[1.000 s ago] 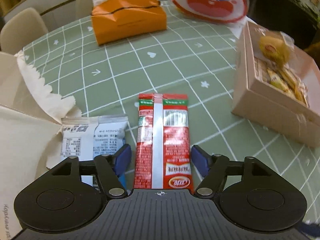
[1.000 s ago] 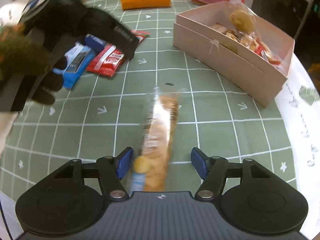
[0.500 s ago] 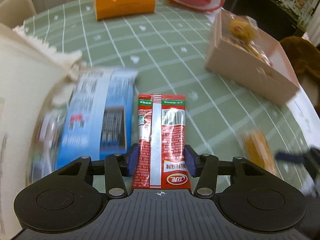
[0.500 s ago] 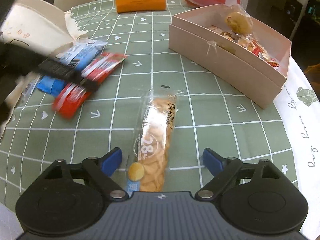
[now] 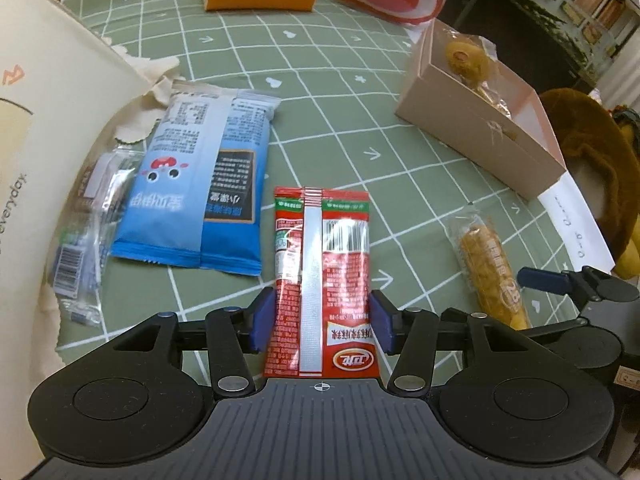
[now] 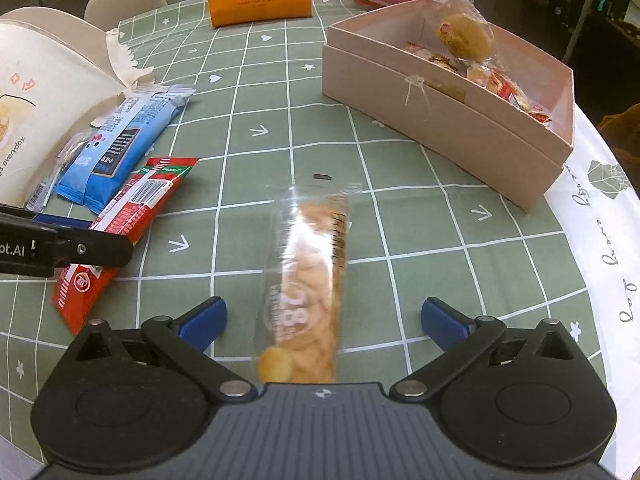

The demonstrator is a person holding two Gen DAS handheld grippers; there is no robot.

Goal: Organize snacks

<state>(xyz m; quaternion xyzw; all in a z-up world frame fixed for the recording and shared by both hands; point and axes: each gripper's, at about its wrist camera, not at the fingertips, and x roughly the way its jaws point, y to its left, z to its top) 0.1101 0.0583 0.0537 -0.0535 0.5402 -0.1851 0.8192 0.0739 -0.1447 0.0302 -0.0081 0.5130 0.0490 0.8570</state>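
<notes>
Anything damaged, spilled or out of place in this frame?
The white paper bag at the table's left has a ragged, torn edge, and snacks lie loose beside it, including the blue packet. Nothing looks spilled from its wrapper. The left gripper is closed on the red packet.

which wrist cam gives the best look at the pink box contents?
Right wrist. It looks down into the open pink box, so the round wrapped bun and the small wrapped snacks along the far wall are visible. Left wrist sees the box side-on at the frame edge; mostly its outer wall, with the bun poking above.
</notes>
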